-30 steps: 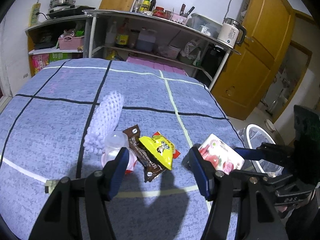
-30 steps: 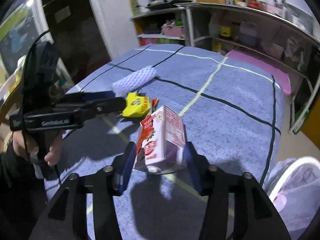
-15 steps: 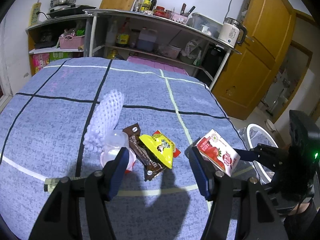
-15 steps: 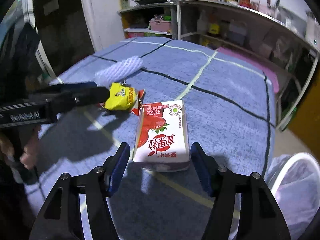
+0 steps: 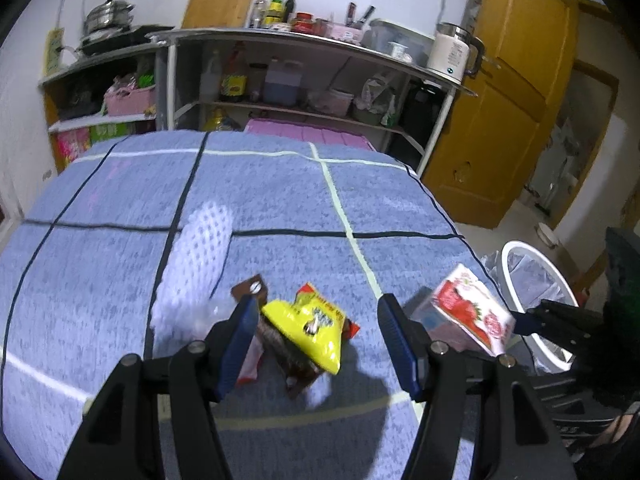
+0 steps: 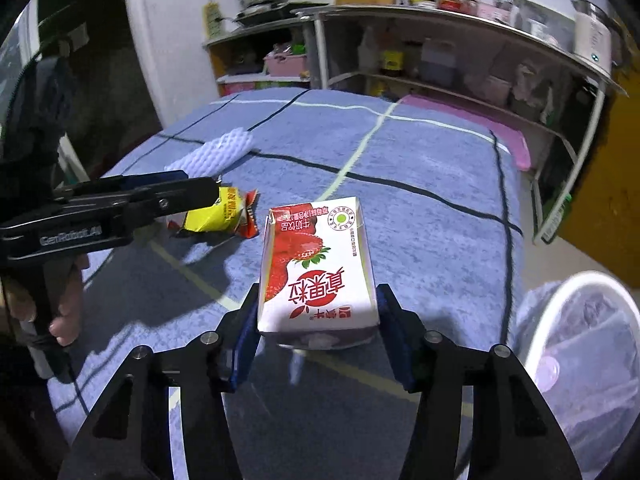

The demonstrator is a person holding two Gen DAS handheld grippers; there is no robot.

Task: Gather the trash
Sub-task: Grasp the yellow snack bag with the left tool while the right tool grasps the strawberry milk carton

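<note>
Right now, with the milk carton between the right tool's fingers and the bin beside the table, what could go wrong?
1. The right tool holds the strawberry milk carton only at its near end; it may pivot or slip before reaching the white bin.
2. The open left tool hangs over the yellow wrapper, and may close on the brown wrapper too.

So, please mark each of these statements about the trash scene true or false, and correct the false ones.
1. The right tool holds the strawberry milk carton. True.
2. The left tool is closed on the yellow wrapper. False: it is open, with the wrapper between its fingers.
3. A white bin with a plastic liner stands beside the table. True.
4. The white foam net is inside the bin. False: it lies on the blue cloth.
</note>
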